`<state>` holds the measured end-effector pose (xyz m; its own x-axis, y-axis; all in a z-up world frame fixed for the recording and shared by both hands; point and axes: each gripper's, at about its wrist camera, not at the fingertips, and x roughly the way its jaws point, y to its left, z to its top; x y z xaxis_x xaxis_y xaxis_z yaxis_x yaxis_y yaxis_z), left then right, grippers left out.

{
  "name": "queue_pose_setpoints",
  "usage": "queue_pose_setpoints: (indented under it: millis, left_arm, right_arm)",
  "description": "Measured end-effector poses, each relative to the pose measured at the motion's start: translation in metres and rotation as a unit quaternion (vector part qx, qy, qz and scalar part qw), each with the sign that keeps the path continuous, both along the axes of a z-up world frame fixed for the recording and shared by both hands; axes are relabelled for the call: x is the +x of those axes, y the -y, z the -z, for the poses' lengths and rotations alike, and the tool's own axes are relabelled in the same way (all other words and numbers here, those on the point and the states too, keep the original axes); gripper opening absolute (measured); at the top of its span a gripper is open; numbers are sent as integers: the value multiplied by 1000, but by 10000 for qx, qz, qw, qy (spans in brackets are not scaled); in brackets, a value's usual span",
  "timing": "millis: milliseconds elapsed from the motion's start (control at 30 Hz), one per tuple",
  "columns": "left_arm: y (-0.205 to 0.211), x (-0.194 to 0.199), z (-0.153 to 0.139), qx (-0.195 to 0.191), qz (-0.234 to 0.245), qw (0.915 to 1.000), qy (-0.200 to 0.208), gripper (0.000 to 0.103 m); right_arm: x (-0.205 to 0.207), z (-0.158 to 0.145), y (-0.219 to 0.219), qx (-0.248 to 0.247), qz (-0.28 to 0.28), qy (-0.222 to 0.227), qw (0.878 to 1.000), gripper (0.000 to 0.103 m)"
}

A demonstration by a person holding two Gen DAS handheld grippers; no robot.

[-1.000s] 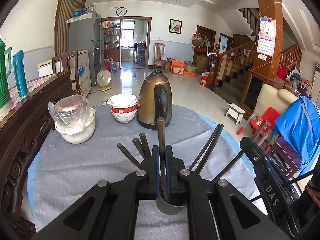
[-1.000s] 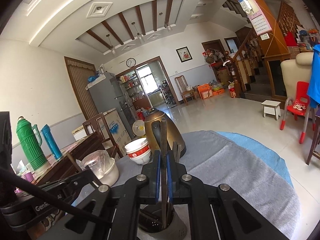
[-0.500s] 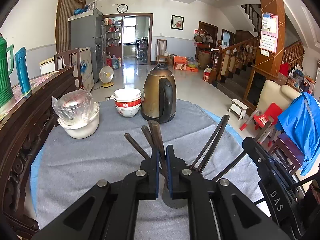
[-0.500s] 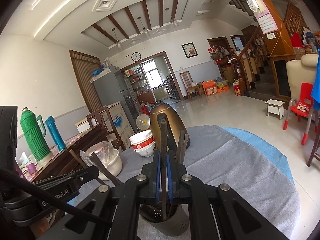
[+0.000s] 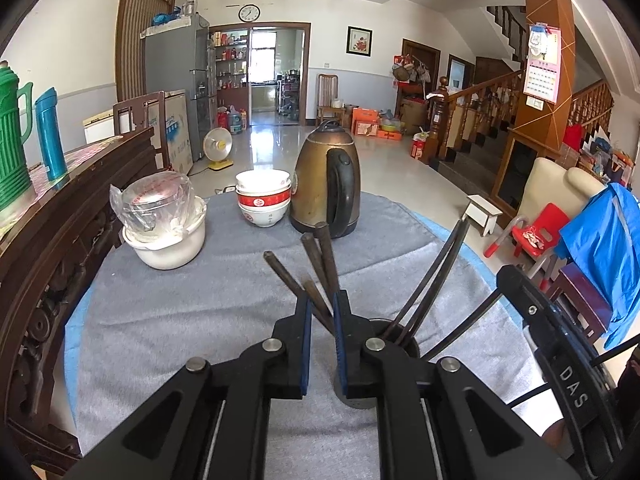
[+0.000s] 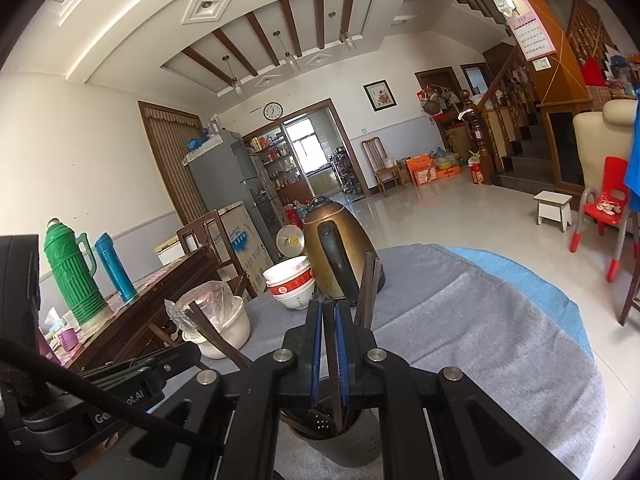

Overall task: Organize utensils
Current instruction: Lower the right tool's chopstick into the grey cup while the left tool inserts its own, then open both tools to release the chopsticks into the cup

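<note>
Several dark brown chopsticks (image 5: pixel 322 258) stand fanned out in a grey perforated utensil holder (image 6: pixel 352 438) on the grey tablecloth. My left gripper (image 5: pixel 320 304) is just above the holder (image 5: pixel 362 400), its jaws parted slightly, with chopsticks passing loosely between them. My right gripper (image 6: pixel 327 312) is right over the holder, its jaws closed on one upright chopstick (image 6: pixel 329 320) whose lower end is in the holder. The other gripper's body shows at each view's edge.
A brass kettle (image 5: pixel 326 184), stacked red and white bowls (image 5: pixel 262 200) and a white pot holding a bagged glass (image 5: pixel 164 220) stand at the table's far side. A dark wooden sideboard (image 5: pixel 48 216) with green and blue flasks is on the left.
My left jaws have parted and let its chopstick lean among the others. My right gripper has lowered its chopstick into the holder, and both views have tilted down.
</note>
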<state>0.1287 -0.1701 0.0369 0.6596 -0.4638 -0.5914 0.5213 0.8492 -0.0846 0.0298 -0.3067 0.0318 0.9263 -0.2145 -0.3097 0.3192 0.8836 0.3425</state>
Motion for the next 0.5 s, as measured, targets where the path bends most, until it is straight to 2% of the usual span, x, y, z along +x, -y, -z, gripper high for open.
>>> queue_pose_setpoints:
  millis: [33,100,167,233,300,433,500]
  left_arm:
    - [-1,0,0,10,-5,10000,13,13]
    - [-3,-1,0,26,-27,10000,47,31]
    - [-5,-3,1,43,-72,9999,113,41]
    - [-6,-5,0,90,-93,9997,189,44]
    - [-7,-6,0,168,-113,9995,222,57]
    - [-11,-11,0,272,-176,9991,272,63]
    - [-14,-14,0,338,-191,9988,300,72]
  right_arm:
    - [0,0,0,11,-10,-4,10000,9]
    - [0,1,-2,18,-13,-10,10000,9]
    - [0,2,-2,19,-21,-16,10000,9]
    - [0,3,-3,29,-25,-17,10000,9]
    - [0,2,-2,37,-31,-21,10000,9]
    - [-3,3,-2,120,-37,-53,9999,10]
    - [-5,5,0,207,-57,-100,9997,10]
